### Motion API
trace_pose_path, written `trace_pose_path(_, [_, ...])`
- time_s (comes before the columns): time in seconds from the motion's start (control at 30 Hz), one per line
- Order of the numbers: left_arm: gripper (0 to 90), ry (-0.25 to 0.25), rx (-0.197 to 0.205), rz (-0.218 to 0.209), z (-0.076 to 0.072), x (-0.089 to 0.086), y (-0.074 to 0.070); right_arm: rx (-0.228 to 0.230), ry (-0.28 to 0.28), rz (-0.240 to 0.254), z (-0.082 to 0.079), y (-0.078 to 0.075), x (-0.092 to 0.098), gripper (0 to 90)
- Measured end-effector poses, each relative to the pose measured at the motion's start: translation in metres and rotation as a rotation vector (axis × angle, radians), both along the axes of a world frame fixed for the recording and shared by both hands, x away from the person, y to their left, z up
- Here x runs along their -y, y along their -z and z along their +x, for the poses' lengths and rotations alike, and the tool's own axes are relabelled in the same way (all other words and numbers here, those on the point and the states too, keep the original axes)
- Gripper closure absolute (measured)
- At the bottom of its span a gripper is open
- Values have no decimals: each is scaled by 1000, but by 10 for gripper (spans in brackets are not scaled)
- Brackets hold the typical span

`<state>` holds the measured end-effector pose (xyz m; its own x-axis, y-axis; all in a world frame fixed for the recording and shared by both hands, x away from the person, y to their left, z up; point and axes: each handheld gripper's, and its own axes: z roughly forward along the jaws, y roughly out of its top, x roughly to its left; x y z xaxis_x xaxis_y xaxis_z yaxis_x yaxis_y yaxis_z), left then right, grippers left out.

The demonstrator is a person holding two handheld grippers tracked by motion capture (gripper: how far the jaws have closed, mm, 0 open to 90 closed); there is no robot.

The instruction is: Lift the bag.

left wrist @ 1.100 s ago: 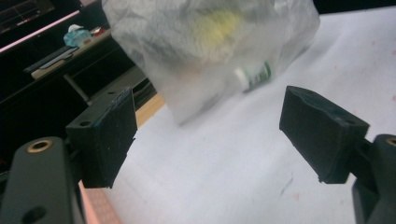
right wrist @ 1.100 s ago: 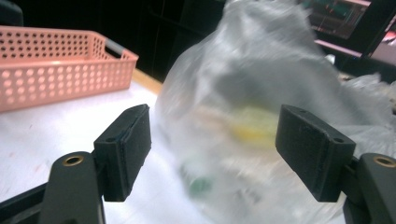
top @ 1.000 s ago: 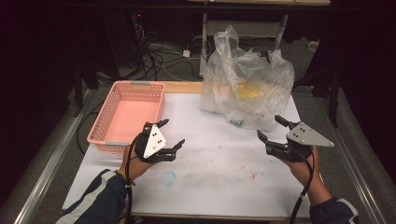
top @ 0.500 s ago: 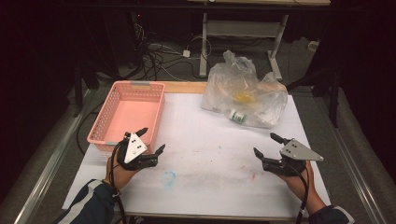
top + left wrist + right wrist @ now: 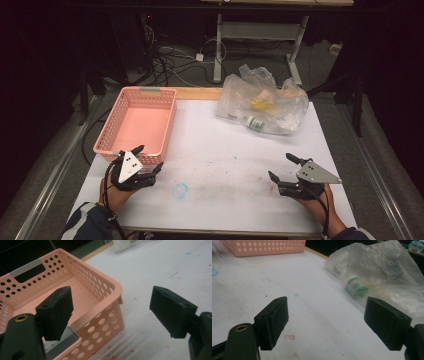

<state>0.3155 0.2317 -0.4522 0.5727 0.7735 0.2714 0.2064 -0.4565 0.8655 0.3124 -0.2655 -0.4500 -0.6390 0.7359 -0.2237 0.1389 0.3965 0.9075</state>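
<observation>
Both tongs, left [image 5: 150, 165] and right [image 5: 283, 168], stood wide and empty low over the white surface [image 5: 220, 150]; the right had just been opening. The plastic bag [image 5: 265, 102] lay unemptied at the far edge, well apart, and the pink basket [image 5: 136, 125] held nothing. The right gripper view revealed a green-capped bottle [image 5: 355, 287] inside the bag.

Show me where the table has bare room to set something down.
Widest free patch: the table between pink basket, plastic bag, left gripper and right gripper. It is crowded along the far edge, where basket and bag sit.
</observation>
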Motion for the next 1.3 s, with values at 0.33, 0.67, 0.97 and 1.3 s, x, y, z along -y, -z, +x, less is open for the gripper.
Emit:
trace_pose_path(0.33, [185, 2, 1, 1, -3, -1, -1, 7, -6, -6, -1, -2, -4, 203])
trace_pose_path(0.67, [185, 4, -4, 8, -1, 0, -1, 9, -4, -12, -1, -2, -3, 192])
trace_pose_path(0.97, [185, 7, -9, 6, 2, 2, -1, -3, -14, -20, 0, 0, -5, 193])
trace_pose_path(1.3, [185, 6, -13, 6, 3, 4, -1, -7, -11, -23, 1, 0, -6, 193])
